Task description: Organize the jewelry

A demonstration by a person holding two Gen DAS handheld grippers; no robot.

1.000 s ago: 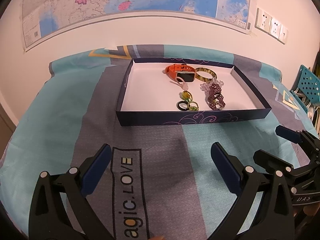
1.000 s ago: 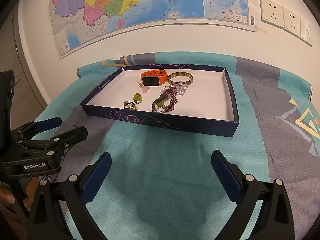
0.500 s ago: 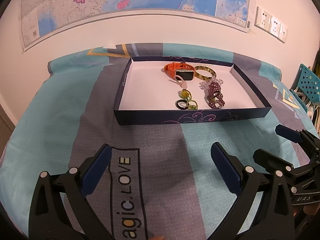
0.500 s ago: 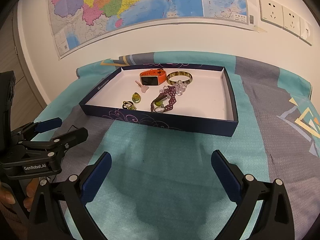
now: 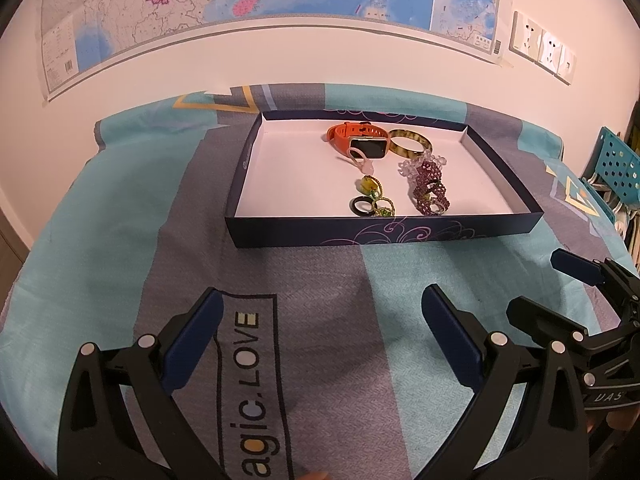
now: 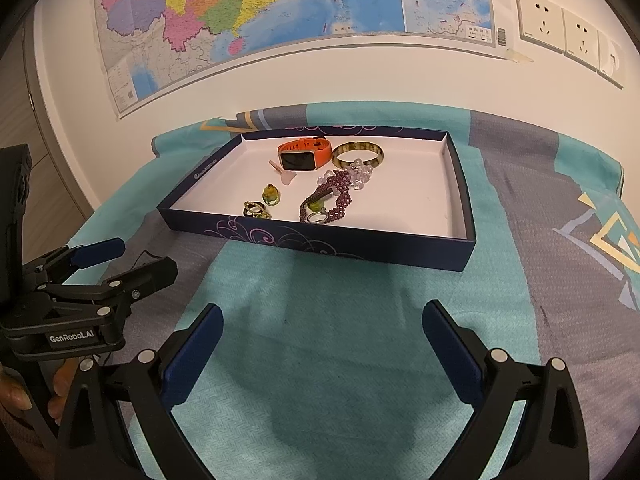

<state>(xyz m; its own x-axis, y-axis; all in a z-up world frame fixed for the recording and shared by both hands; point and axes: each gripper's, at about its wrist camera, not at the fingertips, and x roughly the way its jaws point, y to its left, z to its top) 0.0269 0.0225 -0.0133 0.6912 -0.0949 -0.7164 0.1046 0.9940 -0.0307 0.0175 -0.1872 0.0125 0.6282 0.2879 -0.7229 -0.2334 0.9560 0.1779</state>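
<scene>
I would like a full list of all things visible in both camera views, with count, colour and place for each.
box: 1, dark blue with white inside, on the cloth, holds all the jewelry
watch: 1, orange strap, far part of the box
bangle: 1, mottled green-brown, beside the watch
beaded bracelet: 1, purple with clear beads, middle of the box
rings: a few, black and green-gold, near front wall; exact count unclear
pendant: 1, yellow-green, behind the rings
cloth: 1, teal and grey, covers the surface
map: 1, multicoloured, on the wall
wall sockets: at least 3, white, right of the map
left gripper: 1, black with blue pads, open, over the cloth
right gripper: 1, same, open
</scene>
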